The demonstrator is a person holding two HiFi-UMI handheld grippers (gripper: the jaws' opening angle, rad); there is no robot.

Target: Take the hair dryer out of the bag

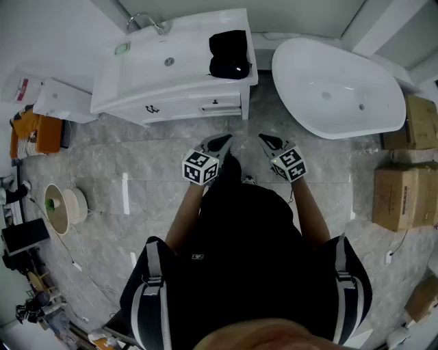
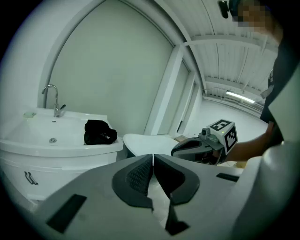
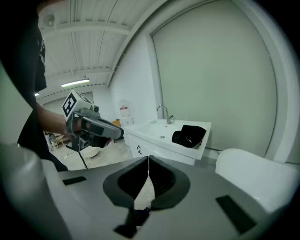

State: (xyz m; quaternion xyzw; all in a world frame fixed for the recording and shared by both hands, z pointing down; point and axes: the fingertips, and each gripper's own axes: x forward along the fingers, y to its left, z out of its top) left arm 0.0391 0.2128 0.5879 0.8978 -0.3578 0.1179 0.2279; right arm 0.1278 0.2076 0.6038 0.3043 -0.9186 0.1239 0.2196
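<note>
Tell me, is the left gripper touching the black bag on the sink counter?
Apart. The head view shows open floor between the left gripper and the black bag.

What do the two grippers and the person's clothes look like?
Both the left gripper and the right gripper have grey bodies, dark pointed jaws with textured pads, and a white cube printed with black square markers. The person wears a black top; the forearms are uncovered.

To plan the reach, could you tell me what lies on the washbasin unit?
A black bag lies at the right end, the faucet at the rear; the bag's contents are hidden.
</note>
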